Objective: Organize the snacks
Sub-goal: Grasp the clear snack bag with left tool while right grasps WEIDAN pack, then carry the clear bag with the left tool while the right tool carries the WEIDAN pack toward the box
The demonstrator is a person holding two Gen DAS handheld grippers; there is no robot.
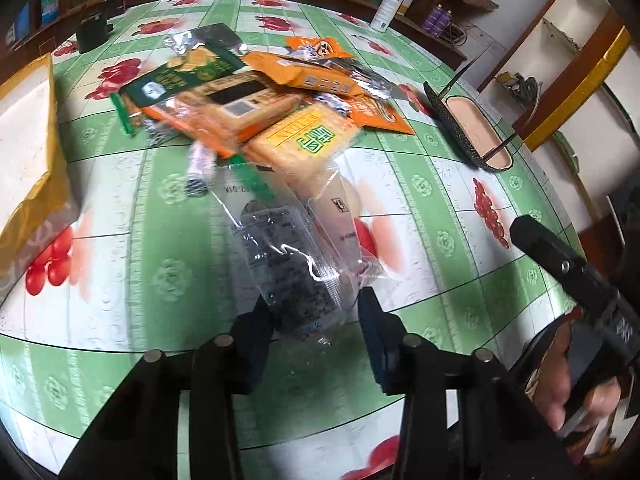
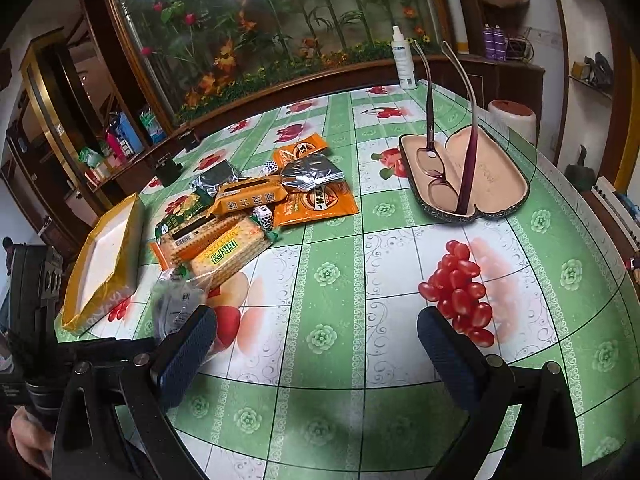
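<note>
A heap of snacks lies on the green flowered tablecloth: cracker packs, orange packets and a dark green pack. My left gripper points down at the near end of the heap, shut on a clear plastic packet with dark print, whose lower end sits between the pads. In the right wrist view the same heap lies left of centre, and the clear packet shows blurred beside one finger. My right gripper hangs open over bare cloth with nothing between its fingers.
A shallow yellow box sits left of the heap. An open glasses case with purple glasses stands to the right. A white spray bottle and a small black object stand at the far edge.
</note>
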